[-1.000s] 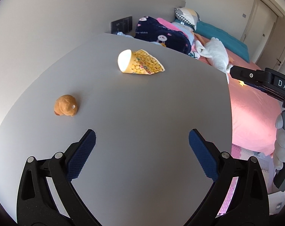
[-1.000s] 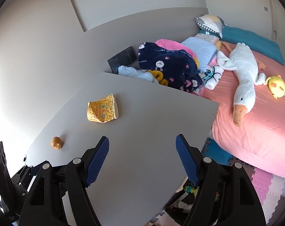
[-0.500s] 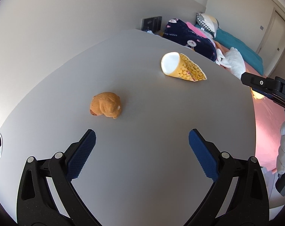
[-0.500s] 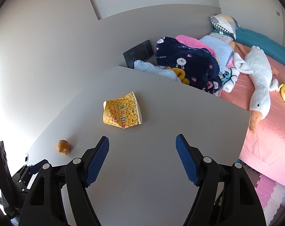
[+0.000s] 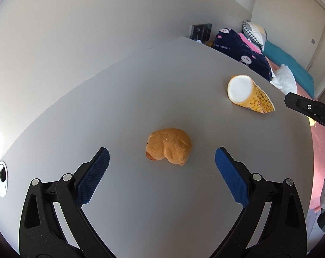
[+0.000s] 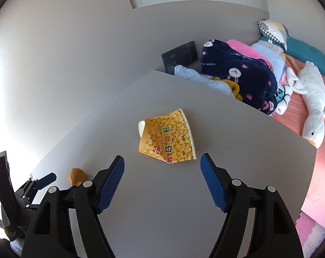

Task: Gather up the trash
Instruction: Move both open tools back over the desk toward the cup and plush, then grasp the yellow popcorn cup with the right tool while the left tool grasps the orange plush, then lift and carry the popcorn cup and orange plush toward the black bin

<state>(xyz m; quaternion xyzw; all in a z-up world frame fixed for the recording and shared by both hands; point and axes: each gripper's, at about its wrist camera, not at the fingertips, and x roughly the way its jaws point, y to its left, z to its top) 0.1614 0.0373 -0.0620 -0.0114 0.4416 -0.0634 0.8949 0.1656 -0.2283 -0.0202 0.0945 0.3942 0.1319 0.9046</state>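
Observation:
An orange crumpled lump point(image 5: 168, 146) lies on the grey table point(image 5: 141, 86), just ahead of my left gripper point(image 5: 161, 158), which is open with the lump in line with the gap between its blue pads. A crushed yellow paper cup point(image 6: 167, 140) lies on its side just beyond my right gripper point(image 6: 162, 161), also open and holding nothing. The cup point(image 5: 249, 94) shows at the far right in the left wrist view, with the right gripper's black body point(image 5: 310, 108) beside it. In the right wrist view the lump point(image 6: 76, 175) sits at lower left near the left gripper point(image 6: 43, 179).
A round cable hole point(image 5: 1, 179) is in the table's left corner. Beyond the table's far edge lie a dark wall panel point(image 6: 180, 56), a navy rabbit blanket point(image 6: 237, 73), a pink bed point(image 6: 291, 111) and a white goose plush point(image 6: 315, 101).
Both grippers have come closer to the table items: the lump moved from the left to the centre of the left view, and the cup grew larger and nearer the right pads.

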